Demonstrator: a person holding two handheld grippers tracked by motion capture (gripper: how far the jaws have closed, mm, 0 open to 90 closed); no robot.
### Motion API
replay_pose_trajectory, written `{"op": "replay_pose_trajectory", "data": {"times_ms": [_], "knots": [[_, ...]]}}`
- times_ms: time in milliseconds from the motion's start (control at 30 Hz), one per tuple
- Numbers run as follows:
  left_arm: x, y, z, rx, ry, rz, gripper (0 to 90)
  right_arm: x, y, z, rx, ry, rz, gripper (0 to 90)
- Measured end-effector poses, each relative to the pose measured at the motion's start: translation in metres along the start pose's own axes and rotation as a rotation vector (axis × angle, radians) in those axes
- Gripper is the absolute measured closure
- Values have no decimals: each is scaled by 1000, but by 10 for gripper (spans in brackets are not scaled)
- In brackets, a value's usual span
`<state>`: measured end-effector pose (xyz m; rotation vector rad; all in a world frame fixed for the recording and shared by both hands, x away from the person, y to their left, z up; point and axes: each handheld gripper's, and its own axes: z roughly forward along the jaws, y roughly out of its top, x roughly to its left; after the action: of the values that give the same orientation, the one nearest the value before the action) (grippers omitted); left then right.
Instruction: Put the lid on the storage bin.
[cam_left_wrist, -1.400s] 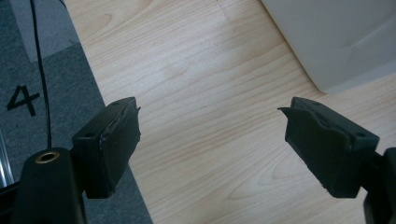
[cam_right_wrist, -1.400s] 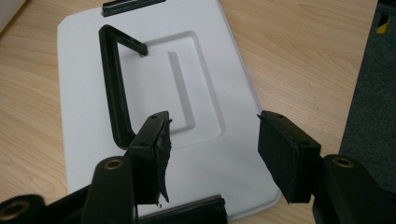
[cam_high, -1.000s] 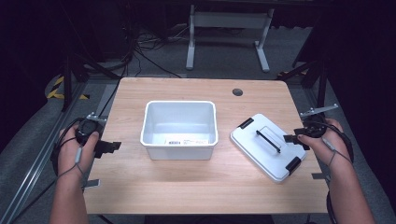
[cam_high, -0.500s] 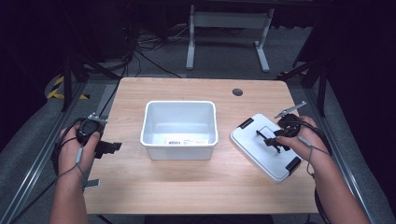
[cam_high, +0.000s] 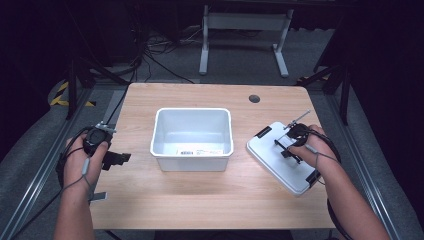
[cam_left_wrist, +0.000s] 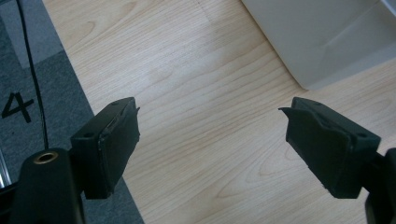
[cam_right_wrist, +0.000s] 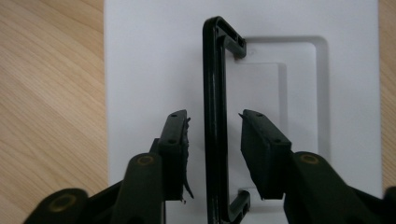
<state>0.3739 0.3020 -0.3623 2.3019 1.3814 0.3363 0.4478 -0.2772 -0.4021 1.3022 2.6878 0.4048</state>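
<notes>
A white bin (cam_high: 192, 111) stands empty in the middle of the wooden table (cam_high: 200, 200). To its right lies a white lid (cam_high: 267, 155), flat and turned at an angle, with a black handle (cam_high: 281, 146) on top. My right gripper (cam_high: 290, 150) hovers over the lid, open. In the right gripper view its jaws (cam_right_wrist: 215, 119) stand on either side of the handle (cam_right_wrist: 215, 70) without touching it, above the lid (cam_right_wrist: 140, 56). My left gripper (cam_high: 120, 159) is held near the table's left edge, wide open (cam_left_wrist: 210, 144) over bare wood, with the bin's corner (cam_left_wrist: 317, 42) ahead of it.
A dark cable hole (cam_high: 254, 98) sits in the table's far right part. Metal frame rails (cam_high: 30, 190) run along both sides of the table. Grey floor with cables (cam_high: 150, 55) and a desk stand (cam_high: 245, 25) lies beyond the far edge.
My right gripper has moved left from the table's right edge onto the lid, and its jaws now straddle the black handle. The left gripper has stayed in place.
</notes>
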Motion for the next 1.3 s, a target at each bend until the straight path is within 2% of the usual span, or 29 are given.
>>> {"op": "replay_pose_trajectory", "data": {"times_ms": [133, 300, 533, 933, 1133, 1300], "knots": [[0, 0, 1, 2, 2, -4, 178, -2, 2, -2, 16, -15, 0, 810], [-1, 1, 1, 1, -2, -3, 178, -4, 4, -5, 24, -64, -18, 848], [1, 0, 1, -3, 1, 0, 178, -8, 7, -15, 8, -40, -38, 850], [1, 0, 0, -4, 2, -1, 178, -11, 13, -70, -71, -1, -84, 850], [1, 0, 0, -5, 3, 1, 178, -12, 17, -88, -93, 1, -101, 850], [1, 0, 0, -4, 0, -5, 178, -12, 20, -96, -101, -3, -110, 850]]}}
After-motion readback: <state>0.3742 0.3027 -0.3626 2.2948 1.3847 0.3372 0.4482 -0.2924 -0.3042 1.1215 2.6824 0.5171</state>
